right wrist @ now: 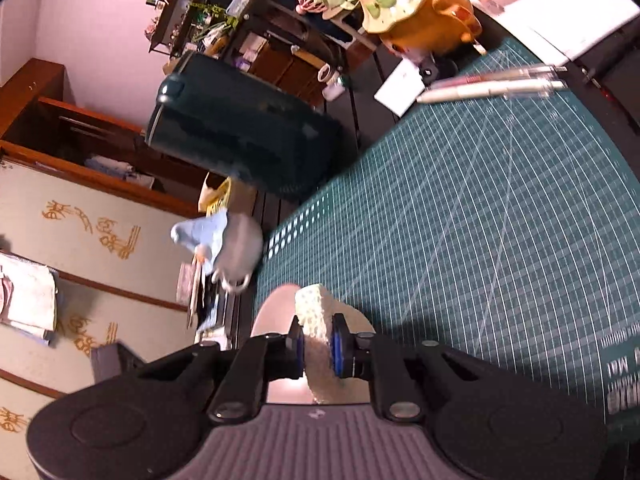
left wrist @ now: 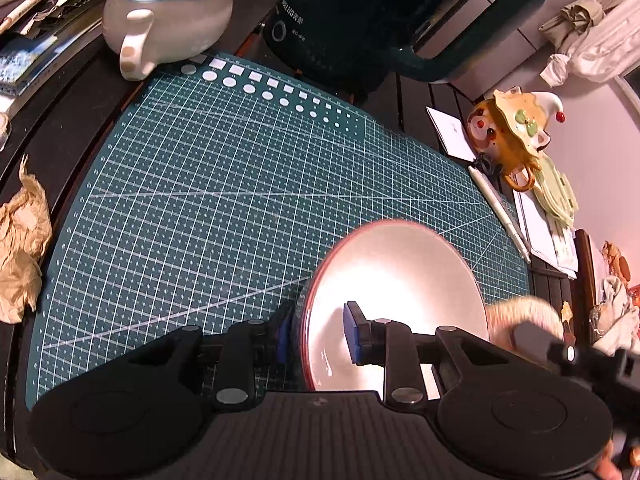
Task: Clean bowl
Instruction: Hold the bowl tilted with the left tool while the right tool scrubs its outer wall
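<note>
Mid-scrub: the left gripper point(left wrist: 316, 334) pinches the bowl point(left wrist: 400, 280) by its rim at 9 o'clock, 1 pad inside and 1 outside, tilting it off the mat point(left wrist: 224, 200). The right gripper point(right wrist: 316, 344), nearly closed, squeezes a sponge point(right wrist: 316, 320) at the bowl's 3 o'clock edge. The inside looks clean and glossy; any residue cannot be told, so wiping seems under way, not finished.

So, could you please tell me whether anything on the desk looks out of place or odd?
One thing: a crumpled brown paper wad lies on the dark table beside the cutting mat's left edge, like discarded rubbish. Nothing looks spilled or broken.
</note>
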The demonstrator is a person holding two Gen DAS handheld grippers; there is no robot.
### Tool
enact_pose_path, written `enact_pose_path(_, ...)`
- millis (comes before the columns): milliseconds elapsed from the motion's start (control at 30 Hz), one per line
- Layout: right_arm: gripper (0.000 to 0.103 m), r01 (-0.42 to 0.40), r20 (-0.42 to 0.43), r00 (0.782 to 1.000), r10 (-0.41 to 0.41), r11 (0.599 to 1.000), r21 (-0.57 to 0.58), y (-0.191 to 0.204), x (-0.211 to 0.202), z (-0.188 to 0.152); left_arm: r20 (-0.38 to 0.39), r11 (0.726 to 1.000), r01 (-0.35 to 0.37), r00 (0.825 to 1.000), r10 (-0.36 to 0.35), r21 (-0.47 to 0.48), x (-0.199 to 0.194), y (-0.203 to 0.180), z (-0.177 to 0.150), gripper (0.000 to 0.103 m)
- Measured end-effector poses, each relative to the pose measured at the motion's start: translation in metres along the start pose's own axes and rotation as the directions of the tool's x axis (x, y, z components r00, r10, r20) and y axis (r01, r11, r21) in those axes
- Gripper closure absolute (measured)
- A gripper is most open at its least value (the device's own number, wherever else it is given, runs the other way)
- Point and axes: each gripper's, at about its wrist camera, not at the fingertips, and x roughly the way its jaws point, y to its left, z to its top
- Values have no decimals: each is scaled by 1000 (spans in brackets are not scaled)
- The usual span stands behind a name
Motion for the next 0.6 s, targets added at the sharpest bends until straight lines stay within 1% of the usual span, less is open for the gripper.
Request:
enact_pose_path(33,91,9,1,1000,-9,1000,-5,0,0,0,2,1000,-7,1000,7,5,0,0,0,84)
enact_pose_path(167,91,42,-3,999,-42,999,-16,-1,4,0,-7,1000,-15,1000,15,5,0,1,1,85)
enact_pose_path(333,91,66,-6,998,-66,996,-57,5,7,-2,-26,1000,-17,1000,17,-23,-9,12,-3,85)
enact_pose_path(467,91,58,7,998,-58,997,-43,4,6,1,-40,999,-9,999,8,-32,-7,13,-7,85)
enact_pose_path(600,91,34,56,998,-32,999,-37,5,1,6,-36,1000,-10,999,9,-13,-6,6,-11,85)
